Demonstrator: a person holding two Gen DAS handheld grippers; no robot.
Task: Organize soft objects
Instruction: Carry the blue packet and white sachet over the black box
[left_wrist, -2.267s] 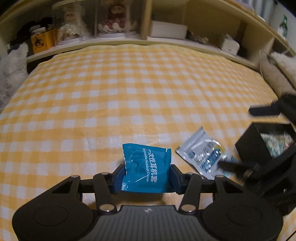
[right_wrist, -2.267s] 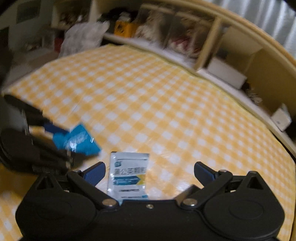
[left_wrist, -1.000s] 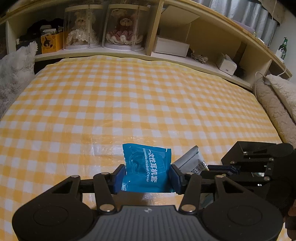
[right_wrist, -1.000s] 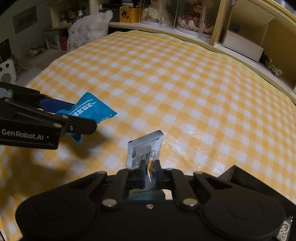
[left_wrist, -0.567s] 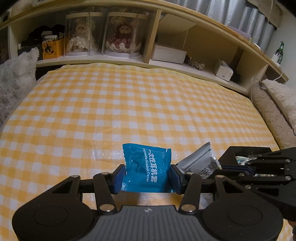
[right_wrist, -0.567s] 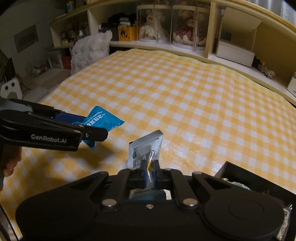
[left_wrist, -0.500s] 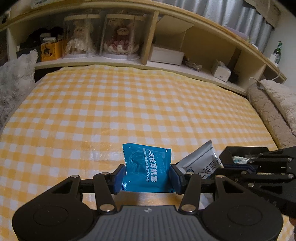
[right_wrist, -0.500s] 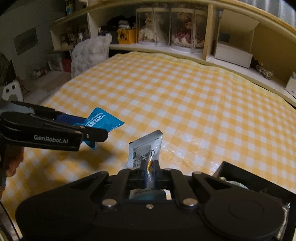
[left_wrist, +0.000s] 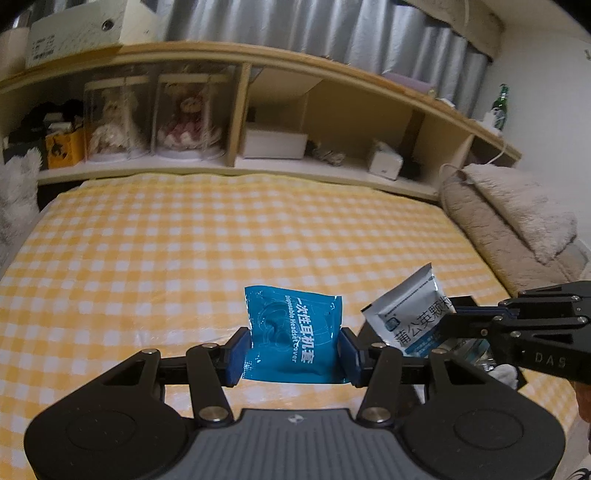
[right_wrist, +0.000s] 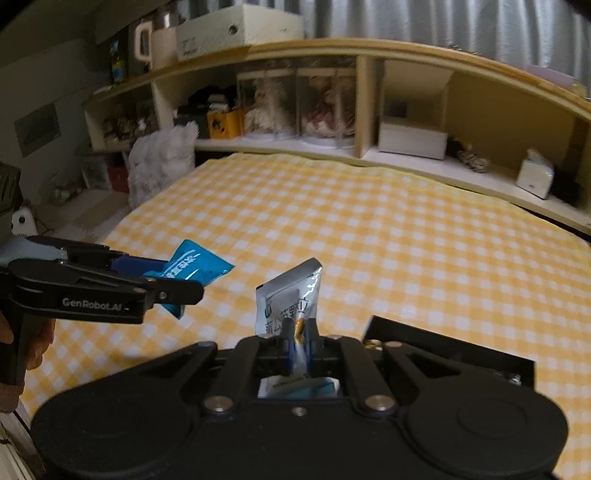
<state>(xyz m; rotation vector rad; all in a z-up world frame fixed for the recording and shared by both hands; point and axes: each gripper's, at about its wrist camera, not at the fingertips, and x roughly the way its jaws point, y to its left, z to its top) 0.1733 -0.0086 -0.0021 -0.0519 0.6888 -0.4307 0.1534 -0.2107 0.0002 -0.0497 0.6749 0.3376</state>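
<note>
Left claw (left_wrist: 293, 350) is clamped on a blue packet (left_wrist: 293, 332); right claw (right_wrist: 300, 341) at its 3 o'clock pinches a silver sachet (right_wrist: 290, 295), both above the checkered bed (left_wrist: 184, 240).

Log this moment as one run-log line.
left gripper: shut on blue packet | right gripper: shut on silver sachet | black box: nearby

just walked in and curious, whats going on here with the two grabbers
A person is sorting soft packets over a yellow checked bedspread. The left gripper is shut on a blue plastic packet, and the right gripper pinches a silver foil sachet. Both are lifted, beside a black open box.
</note>
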